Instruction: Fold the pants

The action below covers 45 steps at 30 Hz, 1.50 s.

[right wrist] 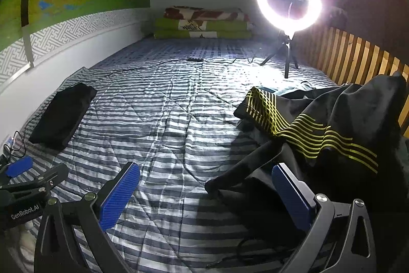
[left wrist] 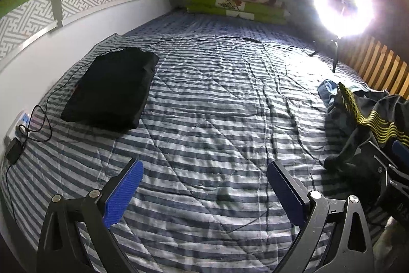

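The crumpled black pants with yellow stripes (right wrist: 319,129) lie heaped at the right of the striped blue-and-white quilt (right wrist: 166,119). Both the left gripper (left wrist: 204,186) and right gripper (right wrist: 205,188) are spread wide, holding nothing. Best to seek the waistband first (it looks buried), then drag the pants left onto bare quilt, clear of the folded black garment (left wrist: 112,86) far left.
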Available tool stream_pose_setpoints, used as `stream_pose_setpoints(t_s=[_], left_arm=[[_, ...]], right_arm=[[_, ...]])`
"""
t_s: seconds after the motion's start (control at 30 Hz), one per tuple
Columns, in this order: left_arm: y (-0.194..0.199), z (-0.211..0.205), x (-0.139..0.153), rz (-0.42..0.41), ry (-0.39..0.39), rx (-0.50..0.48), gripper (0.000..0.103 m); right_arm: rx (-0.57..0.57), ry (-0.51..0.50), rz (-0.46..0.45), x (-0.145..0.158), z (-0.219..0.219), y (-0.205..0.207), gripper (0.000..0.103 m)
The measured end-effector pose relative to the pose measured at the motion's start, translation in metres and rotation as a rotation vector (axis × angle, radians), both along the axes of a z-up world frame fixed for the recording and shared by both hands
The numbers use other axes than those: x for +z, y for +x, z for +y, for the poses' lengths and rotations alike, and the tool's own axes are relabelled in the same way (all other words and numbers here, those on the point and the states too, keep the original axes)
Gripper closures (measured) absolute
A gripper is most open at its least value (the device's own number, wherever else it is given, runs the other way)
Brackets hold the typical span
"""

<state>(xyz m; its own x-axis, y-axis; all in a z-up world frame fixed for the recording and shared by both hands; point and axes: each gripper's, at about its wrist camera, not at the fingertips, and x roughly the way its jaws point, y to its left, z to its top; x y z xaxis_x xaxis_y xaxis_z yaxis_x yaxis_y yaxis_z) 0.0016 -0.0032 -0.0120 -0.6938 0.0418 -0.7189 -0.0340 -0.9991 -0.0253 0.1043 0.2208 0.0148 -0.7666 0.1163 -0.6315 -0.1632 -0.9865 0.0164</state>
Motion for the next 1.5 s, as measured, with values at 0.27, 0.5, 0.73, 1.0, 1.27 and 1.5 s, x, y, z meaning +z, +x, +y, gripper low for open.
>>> stream_pose_setpoints(t_s=[0.27, 0.5, 0.73, 1.0, 1.27, 1.5], left_arm=[[0.0005, 0.0045, -0.0016, 0.003, -0.003, -0.014, 0.004], [0.0012, 0.0069, -0.0015, 0.005, -0.013, -0.026, 0.004], [0.0020, 0.0080, -0.0016, 0.006, -0.014, -0.038, 0.004], [0.0011, 0.0083, -0.0047, -0.003, -0.017, -0.045, 0.004], [0.0017, 0.0106, -0.0062, -0.006, -0.023, -0.085, 0.004], [0.0012, 0.0104, -0.0068, -0.010, -0.022, -0.091, 0.004]], right_arm=[[-0.003, 0.006, -0.006, -0.0030, 0.0007, -0.0003, 0.001], [-0.008, -0.002, -0.012, -0.0048, 0.0028, 0.0001, 0.001], [-0.006, -0.002, -0.014, -0.0051, 0.0029, -0.0003, 0.001], [-0.005, -0.004, -0.023, -0.0077, 0.0038, -0.0006, 0.001], [-0.005, -0.006, -0.029, -0.0087, 0.0045, -0.0015, 0.001], [-0.004, -0.007, -0.035, -0.0101, 0.0071, -0.0019, 0.001]])
